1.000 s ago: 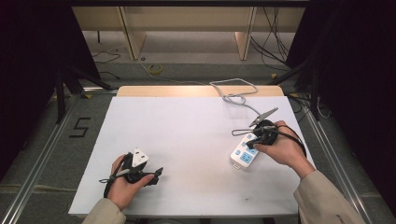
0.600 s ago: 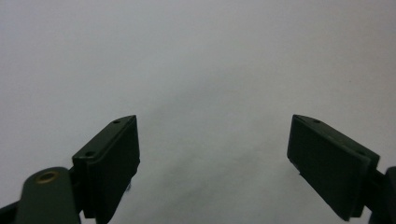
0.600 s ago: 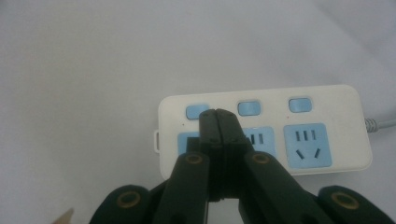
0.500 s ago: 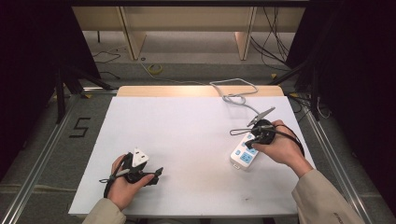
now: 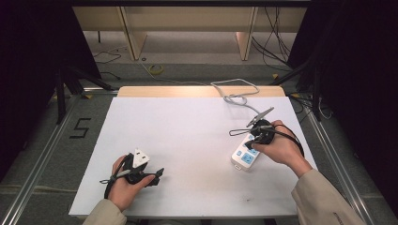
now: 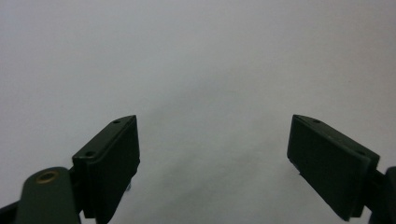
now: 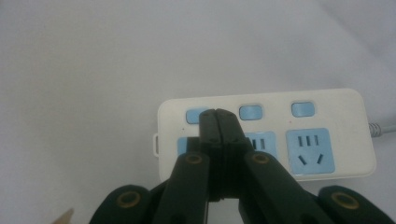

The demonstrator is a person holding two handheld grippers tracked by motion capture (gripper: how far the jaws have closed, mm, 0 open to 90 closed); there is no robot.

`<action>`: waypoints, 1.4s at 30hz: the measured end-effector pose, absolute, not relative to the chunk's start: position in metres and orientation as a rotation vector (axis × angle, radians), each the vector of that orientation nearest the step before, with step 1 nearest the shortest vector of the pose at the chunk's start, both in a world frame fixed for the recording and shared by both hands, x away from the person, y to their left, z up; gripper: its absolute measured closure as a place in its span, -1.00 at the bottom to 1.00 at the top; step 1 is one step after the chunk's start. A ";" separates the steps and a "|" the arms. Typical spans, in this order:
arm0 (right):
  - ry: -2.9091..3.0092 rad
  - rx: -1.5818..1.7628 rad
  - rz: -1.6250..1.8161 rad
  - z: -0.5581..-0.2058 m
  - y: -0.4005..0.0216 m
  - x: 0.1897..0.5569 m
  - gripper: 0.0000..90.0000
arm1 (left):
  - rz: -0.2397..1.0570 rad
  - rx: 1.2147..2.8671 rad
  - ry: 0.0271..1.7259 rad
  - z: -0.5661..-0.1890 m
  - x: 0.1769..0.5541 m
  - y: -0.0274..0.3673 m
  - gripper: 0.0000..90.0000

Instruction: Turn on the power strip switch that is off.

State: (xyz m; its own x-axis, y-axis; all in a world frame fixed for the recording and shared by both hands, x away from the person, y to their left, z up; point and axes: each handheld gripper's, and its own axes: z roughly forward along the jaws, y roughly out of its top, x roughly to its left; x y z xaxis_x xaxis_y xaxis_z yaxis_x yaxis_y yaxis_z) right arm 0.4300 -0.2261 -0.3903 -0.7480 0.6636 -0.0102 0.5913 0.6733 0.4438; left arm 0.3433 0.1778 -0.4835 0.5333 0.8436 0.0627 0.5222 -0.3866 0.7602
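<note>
Nearest you, your left hand [image 5: 124, 185] rested low on the matte white desk [image 5: 187, 136], wrapped around the left gripper [image 5: 157, 174], which lay pointing to the right. Its camera view showed the flat, dark rectangular fingers [image 6: 112, 163] spread wide over bare white surface, with nothing between them. A small white boxy part sat on top of that gripper in the high view.

Farther out on the right, your right hand [image 5: 277, 145] held the right gripper [image 7: 218, 116] down over the white plastic power strip [image 5: 246, 153], a rounded block with pale blue sockets and three blue buttons. The right gripper view showed its fingers pressed together, tips over the leftmost button [image 7: 196, 115]; contact could not be judged.

Beyond, the strip's grey cable [image 5: 234, 96] looped toward the desk's far wooden edge.
</note>
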 end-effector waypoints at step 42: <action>2.731 1.031 0.598 -0.396 -0.217 0.437 1.00 | 0.587 2.072 1.100 -0.483 0.343 0.177 -0.63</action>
